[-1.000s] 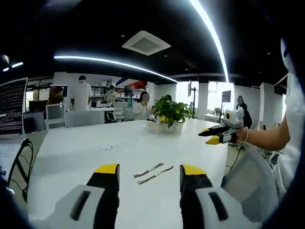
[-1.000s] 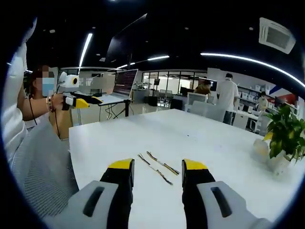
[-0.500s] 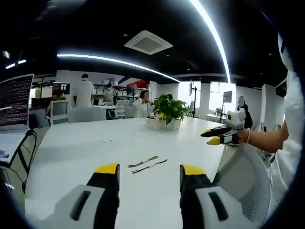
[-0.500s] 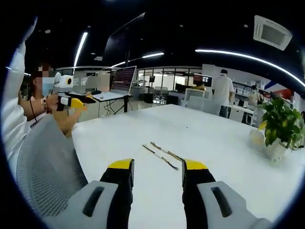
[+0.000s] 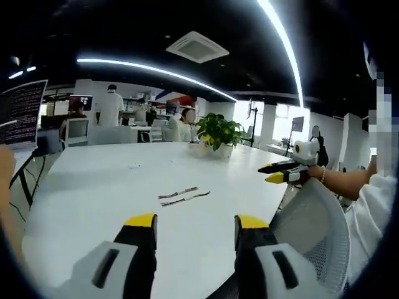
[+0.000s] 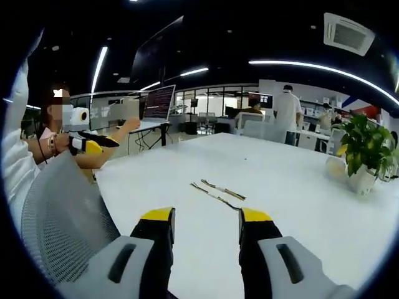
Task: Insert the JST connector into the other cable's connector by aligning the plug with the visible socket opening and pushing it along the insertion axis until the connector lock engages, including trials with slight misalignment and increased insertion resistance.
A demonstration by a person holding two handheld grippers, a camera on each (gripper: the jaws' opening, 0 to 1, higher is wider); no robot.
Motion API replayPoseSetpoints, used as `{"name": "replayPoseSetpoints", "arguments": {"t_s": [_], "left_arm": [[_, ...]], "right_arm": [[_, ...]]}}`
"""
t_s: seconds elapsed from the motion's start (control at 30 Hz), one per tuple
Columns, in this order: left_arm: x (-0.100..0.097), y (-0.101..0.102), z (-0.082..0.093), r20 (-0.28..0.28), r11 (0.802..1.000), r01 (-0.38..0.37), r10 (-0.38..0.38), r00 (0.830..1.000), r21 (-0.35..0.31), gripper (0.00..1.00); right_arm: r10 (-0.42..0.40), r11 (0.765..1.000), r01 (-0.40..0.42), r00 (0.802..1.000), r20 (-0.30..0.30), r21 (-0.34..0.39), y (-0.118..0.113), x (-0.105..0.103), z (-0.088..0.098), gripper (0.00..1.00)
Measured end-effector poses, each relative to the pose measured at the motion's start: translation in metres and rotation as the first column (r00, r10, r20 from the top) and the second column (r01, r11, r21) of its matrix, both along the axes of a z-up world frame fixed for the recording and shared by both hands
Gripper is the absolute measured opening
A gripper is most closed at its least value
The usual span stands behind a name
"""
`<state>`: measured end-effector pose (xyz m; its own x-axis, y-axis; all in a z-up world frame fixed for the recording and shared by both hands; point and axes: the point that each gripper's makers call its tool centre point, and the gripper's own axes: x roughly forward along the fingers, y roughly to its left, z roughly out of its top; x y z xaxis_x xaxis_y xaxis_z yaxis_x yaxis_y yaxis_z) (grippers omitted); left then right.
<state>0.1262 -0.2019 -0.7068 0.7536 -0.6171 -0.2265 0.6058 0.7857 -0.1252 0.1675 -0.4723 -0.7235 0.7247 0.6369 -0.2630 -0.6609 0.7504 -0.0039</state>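
Note:
Two thin cables with small connectors lie side by side on the white table, seen as cables (image 5: pixel 182 195) in the left gripper view and cables (image 6: pixel 218 192) in the right gripper view. My left gripper (image 5: pixel 194 223) stands open above the table's near edge, well short of them, with nothing between its jaws. My right gripper (image 6: pixel 206 218) is open too, also empty and back from the cables. The right gripper (image 5: pixel 279 172) appears at the right of the left gripper view, held in a hand; the left gripper (image 6: pixel 93 142) appears at the left of the right gripper view.
A potted plant (image 5: pixel 218 134) stands at the table's far side. A grey mesh chair back (image 6: pixel 59 218) is close beside the table edge. A laptop screen (image 5: pixel 22 112) sits to the left. People stand and sit at desks in the background.
Both views have pulled back from the table and turned; the cables look smaller and farther. The cables themselves have not moved. Both grippers stay open.

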Motion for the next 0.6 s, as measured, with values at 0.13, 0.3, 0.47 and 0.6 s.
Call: {"name": "replayPoseSetpoints", "arguments": {"t_s": [0.13, 0.3, 0.47, 0.6], "left_arm": [[-0.005, -0.001, -0.003, -0.011, 1.0, 0.0, -0.001, 1.0, -0.007, 0.45], [-0.009, -0.006, -0.007, -0.025, 1.0, 0.0, -0.001, 1.0, -0.027, 0.45], [-0.013, -0.008, -0.012, -0.046, 1.0, 0.011, -0.012, 0.999, -0.021, 0.44], [-0.015, -0.01, -0.012, -0.048, 0.999, 0.014, -0.015, 0.999, -0.028, 0.44]], "right_arm": [[-0.018, 1.0, 0.019, 1.0, -0.01, 0.015, -0.005, -0.003, -0.002, 0.39], [-0.021, 1.0, 0.021, 0.999, -0.029, 0.008, -0.006, -0.007, -0.007, 0.39], [-0.029, 1.0, 0.029, 0.999, -0.034, -0.012, -0.008, -0.006, -0.011, 0.39], [-0.035, 0.999, 0.034, 0.998, -0.05, -0.02, -0.011, -0.006, -0.016, 0.4]]}}
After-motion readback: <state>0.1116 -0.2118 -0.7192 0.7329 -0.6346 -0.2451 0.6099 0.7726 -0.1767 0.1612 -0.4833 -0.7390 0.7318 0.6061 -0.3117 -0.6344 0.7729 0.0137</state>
